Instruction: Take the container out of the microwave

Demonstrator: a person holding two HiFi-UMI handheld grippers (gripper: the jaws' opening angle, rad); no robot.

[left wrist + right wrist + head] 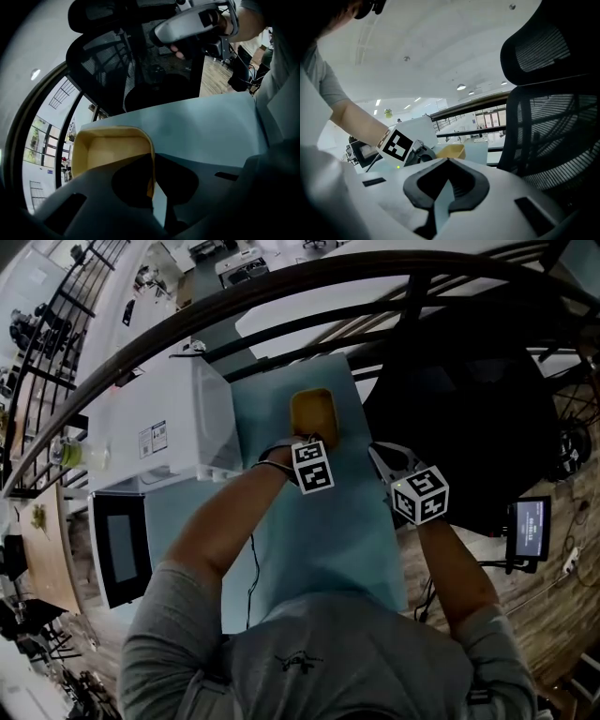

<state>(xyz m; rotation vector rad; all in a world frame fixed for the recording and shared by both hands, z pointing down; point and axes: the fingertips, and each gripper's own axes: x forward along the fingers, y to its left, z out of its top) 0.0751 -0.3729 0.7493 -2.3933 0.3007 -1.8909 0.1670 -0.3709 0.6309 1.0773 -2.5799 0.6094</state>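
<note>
While the pale blue tabletop (328,549) fills my twelve o'clock and the white box microwave (178,418) stands at ten o'clock with its door hanging open, the shallow yellow plastic container (312,412) is already out, over the table's far half. My left gripper (151,161) is clamped on its near wall; whether the base touches down I cannot tell. I'd lower it straight, keep it level, and release only once it sits flat. My right gripper (447,161), at two o'clock with jaws together on nothing, should keep clear.
</note>
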